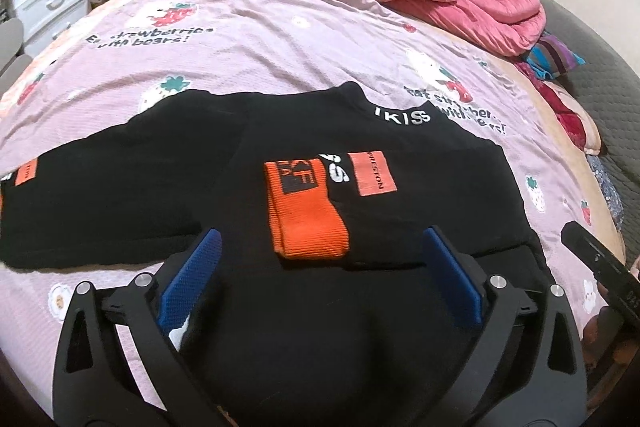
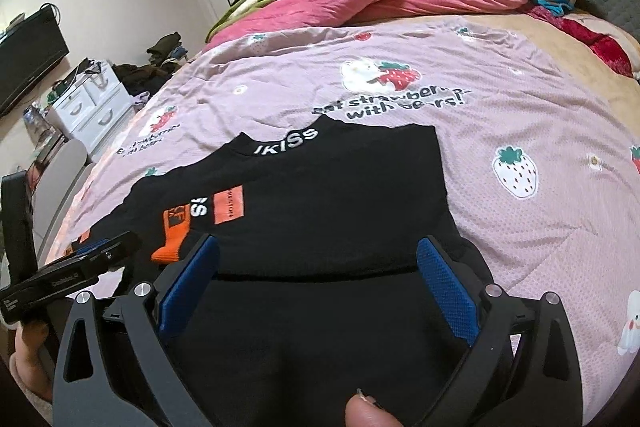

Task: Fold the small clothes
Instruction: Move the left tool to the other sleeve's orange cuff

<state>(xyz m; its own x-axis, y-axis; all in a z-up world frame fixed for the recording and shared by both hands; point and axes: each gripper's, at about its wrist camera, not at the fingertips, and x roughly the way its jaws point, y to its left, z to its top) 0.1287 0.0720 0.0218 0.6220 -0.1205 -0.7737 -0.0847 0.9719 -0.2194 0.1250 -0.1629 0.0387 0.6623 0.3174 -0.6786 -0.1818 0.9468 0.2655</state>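
Left wrist view shows the left claw [image 1: 320, 279] spread wide and holding nothing above the near hem of a black knit sweater with orange cuffs [image 1: 420, 219], which lies flat on the lilac strawberry-print bedspread [image 1: 280, 47]. One sleeve is folded in, its orange ribbed cuff [image 1: 306, 223] at twelve o'clock from this claw. The other sleeve stretches towards nine o'clock, so the left hand seems nearer it. The right claw [image 2: 318, 283] is equally spread and empty over the hem.
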